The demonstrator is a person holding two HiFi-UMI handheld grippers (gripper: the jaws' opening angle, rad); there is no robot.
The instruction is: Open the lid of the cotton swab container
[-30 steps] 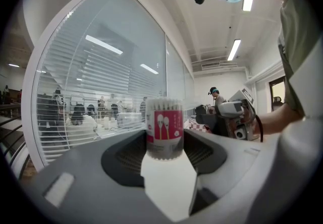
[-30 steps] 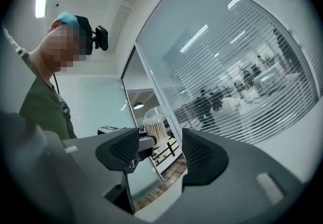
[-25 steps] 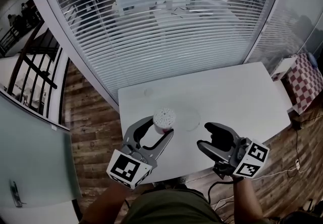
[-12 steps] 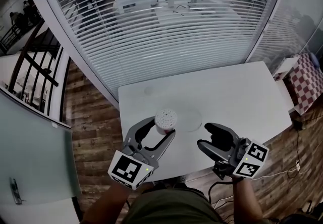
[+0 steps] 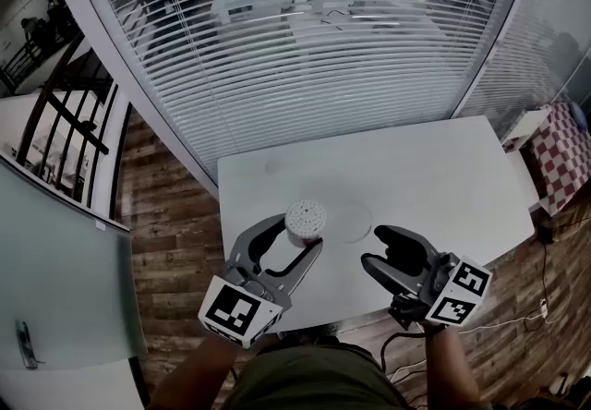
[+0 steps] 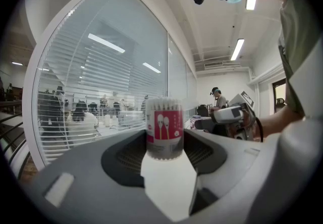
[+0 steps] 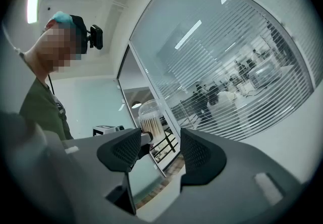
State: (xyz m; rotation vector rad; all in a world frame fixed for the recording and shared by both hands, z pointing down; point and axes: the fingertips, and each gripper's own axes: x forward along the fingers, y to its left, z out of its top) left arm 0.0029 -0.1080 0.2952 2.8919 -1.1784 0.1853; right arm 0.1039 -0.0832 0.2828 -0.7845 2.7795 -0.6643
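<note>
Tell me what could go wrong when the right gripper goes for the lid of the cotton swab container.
1. The left gripper seems to clamp only the lower part of the cotton swab container; a hard pull on the lid could twist it loose and spill swabs.
2. The right gripper is empty and its jaws have just been closing; they may become too narrow to go around the lid.

We've got the cotton swab container (image 5: 305, 219) standing on the desk (image 5: 434, 168), towards its near left corner, between the jaws of the left hand-held gripper (image 5: 294, 235). Just right of it, flat on the desk, lies what may be its lid (image 5: 351, 214). Behind the desk run the blinds (image 5: 305, 76).
</note>
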